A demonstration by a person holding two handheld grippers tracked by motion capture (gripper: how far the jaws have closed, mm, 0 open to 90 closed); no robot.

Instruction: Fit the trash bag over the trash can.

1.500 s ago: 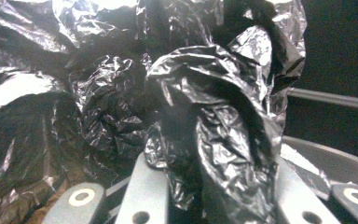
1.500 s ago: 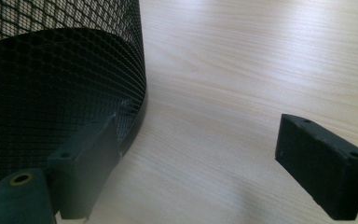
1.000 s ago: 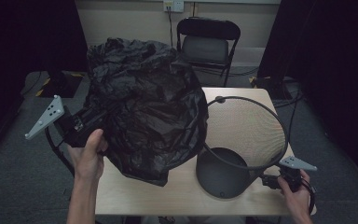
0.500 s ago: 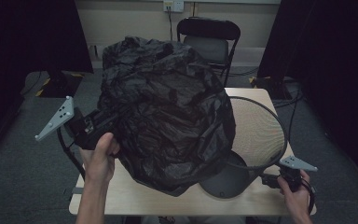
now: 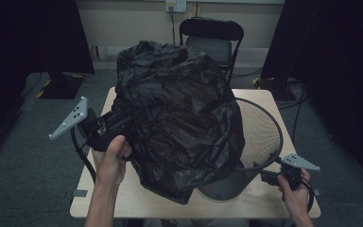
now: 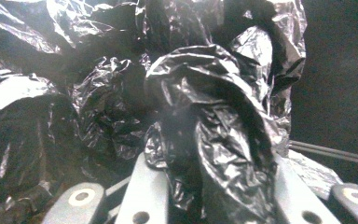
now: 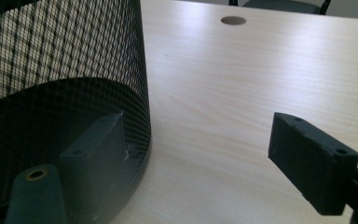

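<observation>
The left gripper (image 5: 105, 128) pinches a big, crinkly, shiny black plastic bag (image 5: 179, 118), while the right gripper (image 7: 200, 154) stands open around the round mesh bin's (image 5: 260, 137) wall.

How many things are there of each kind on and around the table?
Bag: 1
Bin: 1
Tongs: 2 (left, right)
Table: 1
Chair: 1
Total: 6
</observation>
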